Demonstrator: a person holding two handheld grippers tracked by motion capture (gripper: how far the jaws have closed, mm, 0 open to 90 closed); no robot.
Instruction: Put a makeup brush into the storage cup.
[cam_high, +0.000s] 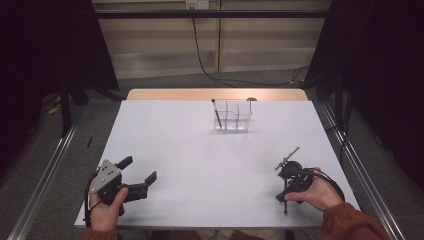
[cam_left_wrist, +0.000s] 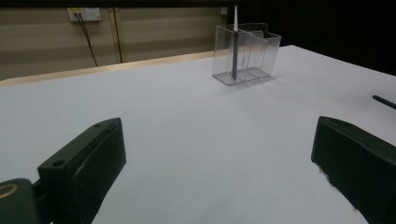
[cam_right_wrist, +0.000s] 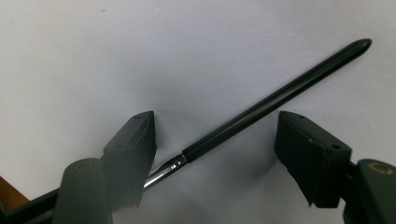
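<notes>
Item: pen (cam_right_wrist: 275, 100) | lay flat on table (cam_high: 200, 165), between right gripper (cam_right_wrist: 215, 140) jaws, half-open, not touching | likely light, stiff, smooth, prone to roll; take mid-barrel | left gripper (cam_left_wrist: 215, 158) wide, nothing held

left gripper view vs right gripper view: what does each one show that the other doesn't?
Left gripper view: clear organizer standing at the far side with a pen upright in it, wall behind, wide-open jaws with nothing between.
Right gripper view: close-up of a black pen lying flat between parted jaws, no pad touching it.
Both: white tabletop.
</notes>
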